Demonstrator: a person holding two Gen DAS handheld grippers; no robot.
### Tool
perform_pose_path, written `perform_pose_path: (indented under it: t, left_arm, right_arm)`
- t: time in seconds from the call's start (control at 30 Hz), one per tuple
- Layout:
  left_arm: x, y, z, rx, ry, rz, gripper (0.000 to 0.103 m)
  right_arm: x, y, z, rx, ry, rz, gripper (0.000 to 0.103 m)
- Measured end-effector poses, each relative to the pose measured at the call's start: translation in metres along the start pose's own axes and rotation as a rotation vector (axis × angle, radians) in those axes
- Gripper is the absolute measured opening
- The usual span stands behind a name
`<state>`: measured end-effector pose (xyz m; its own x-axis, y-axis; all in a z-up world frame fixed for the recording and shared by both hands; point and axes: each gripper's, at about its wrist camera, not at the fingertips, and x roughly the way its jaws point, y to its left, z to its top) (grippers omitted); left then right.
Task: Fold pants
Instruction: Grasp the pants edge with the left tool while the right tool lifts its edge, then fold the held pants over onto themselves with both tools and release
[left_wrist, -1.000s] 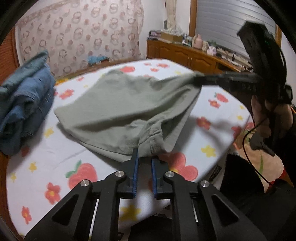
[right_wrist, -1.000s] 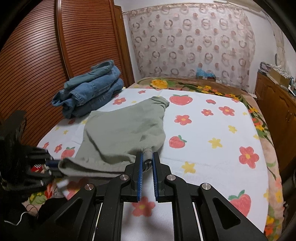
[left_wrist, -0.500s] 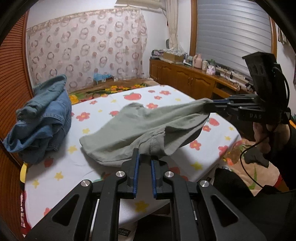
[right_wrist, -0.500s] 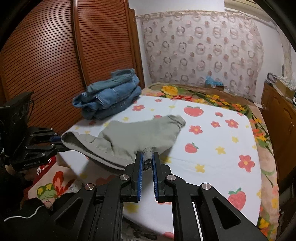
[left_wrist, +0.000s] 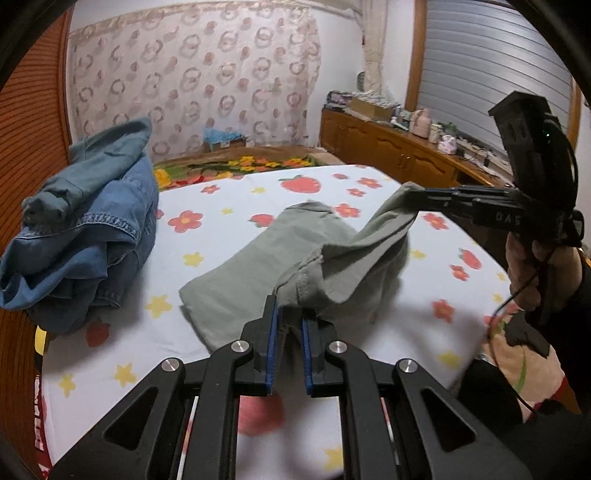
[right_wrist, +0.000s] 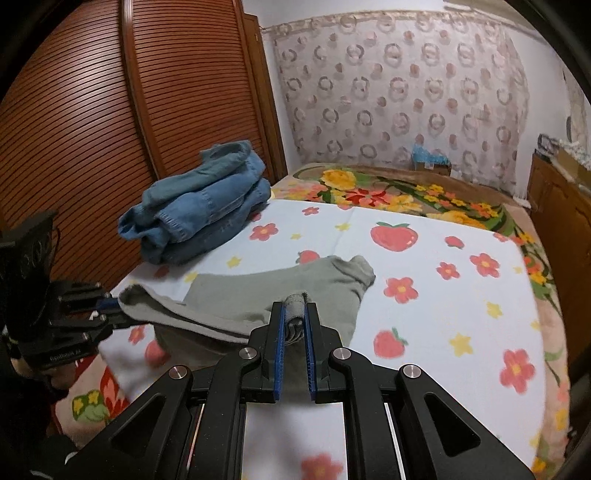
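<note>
The grey-green pants (left_wrist: 258, 266) lie partly on the bed's strawberry sheet (left_wrist: 221, 206), the near end lifted. My left gripper (left_wrist: 289, 312) is shut on one corner of the pants' near edge. My right gripper (right_wrist: 294, 314) is shut on the other corner, which shows bunched between its blue pads. In the left wrist view the right gripper (left_wrist: 417, 194) holds its corner up at the right. In the right wrist view the left gripper (right_wrist: 110, 306) holds its corner at the left, and the pants (right_wrist: 280, 291) sag between the two.
A pile of blue denim clothes (left_wrist: 85, 229) sits on the bed's far left, also in the right wrist view (right_wrist: 199, 206). A slatted wooden wardrobe (right_wrist: 110, 110) stands to the left. A wooden dresser (left_wrist: 399, 155) with clutter runs along the right. A floral blanket (right_wrist: 388, 192) lies at the far end.
Both grippers have pulled back and up with the pants' near edge. The pants slid toward the bed's near edge and are now more bunched.
</note>
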<state>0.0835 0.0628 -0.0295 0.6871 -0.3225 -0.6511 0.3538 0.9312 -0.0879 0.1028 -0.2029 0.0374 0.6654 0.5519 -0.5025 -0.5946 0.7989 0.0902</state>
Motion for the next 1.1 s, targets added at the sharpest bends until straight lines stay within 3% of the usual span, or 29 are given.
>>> perform_pose_path:
  t: [0.7,0.8,0.97,1.1]
  left_arm:
    - [0.058,0.052,0.026,-0.098,0.058,0.069,0.012]
    - [0.063,0.056,0.027,-0.111,0.071,0.074,0.012]
    - [0.063,0.062,0.027,-0.137,0.075,0.097,0.021]
    - [0.06,0.065,0.027,-0.144,0.069,0.11,0.035]
  right_arm:
    - [0.116,-0.004,0.047,-0.005,0.087,-0.039,0.01]
    - [0.121,-0.006,0.05,0.014,0.089,-0.049,0.017]
    - [0.108,-0.01,0.049,0.04,0.045,-0.035,0.026]
    - [0.096,-0.011,0.045,0.031,0.03,-0.044,0.033]
